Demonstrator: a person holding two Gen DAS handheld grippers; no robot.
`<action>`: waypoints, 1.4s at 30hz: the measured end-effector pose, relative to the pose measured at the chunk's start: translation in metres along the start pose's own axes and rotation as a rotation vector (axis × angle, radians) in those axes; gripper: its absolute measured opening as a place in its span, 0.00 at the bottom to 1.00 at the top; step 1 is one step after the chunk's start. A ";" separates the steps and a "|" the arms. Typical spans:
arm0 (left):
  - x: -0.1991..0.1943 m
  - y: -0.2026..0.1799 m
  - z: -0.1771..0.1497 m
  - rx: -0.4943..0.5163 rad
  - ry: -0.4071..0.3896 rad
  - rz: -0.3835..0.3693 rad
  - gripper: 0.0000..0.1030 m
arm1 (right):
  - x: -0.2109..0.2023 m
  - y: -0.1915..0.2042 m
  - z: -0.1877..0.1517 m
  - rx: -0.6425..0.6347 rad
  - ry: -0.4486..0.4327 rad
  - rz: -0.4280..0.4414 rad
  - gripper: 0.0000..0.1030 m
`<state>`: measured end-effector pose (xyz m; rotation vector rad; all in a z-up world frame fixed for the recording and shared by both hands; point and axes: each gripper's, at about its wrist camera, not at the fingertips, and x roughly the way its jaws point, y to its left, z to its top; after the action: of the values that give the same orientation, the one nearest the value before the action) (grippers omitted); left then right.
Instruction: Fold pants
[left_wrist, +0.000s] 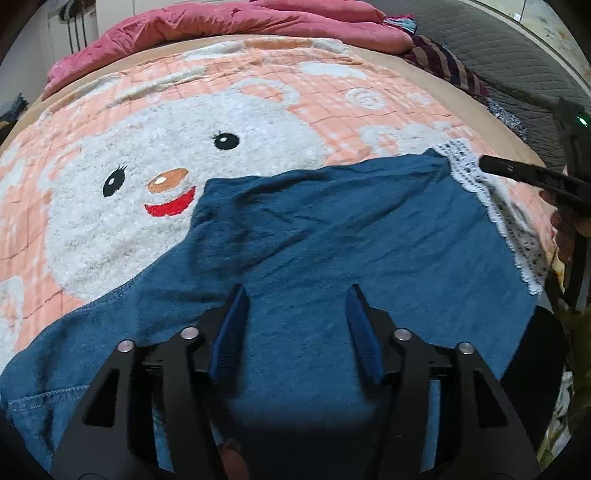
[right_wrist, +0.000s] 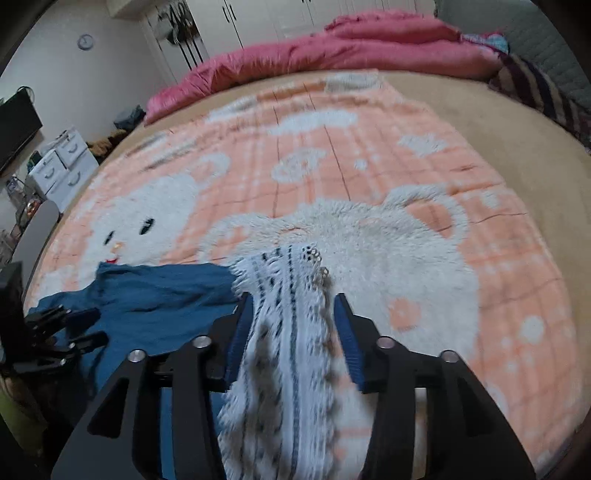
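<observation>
Blue pants (left_wrist: 332, 236) with a white lace trim (right_wrist: 288, 306) lie spread, slightly wrinkled, on the bed.

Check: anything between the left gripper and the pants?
Nothing visible. The left gripper is open right over the blue pants, which lie uncovered on the blanket. The right gripper is open around the white lace trim at their far edge.
</observation>
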<state>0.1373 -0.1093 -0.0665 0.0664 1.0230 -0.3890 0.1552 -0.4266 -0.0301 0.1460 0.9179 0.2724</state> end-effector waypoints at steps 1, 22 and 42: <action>-0.002 -0.003 0.001 0.004 -0.001 -0.004 0.50 | -0.010 0.001 -0.005 0.006 -0.012 0.004 0.49; -0.035 -0.082 0.038 0.177 -0.054 -0.085 0.83 | -0.093 0.019 -0.097 0.072 -0.080 -0.014 0.69; 0.084 -0.135 0.138 0.308 0.081 -0.199 0.69 | -0.050 0.004 -0.102 0.180 0.022 0.081 0.47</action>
<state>0.2422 -0.2908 -0.0472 0.2599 1.0458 -0.7290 0.0439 -0.4370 -0.0525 0.3471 0.9594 0.2672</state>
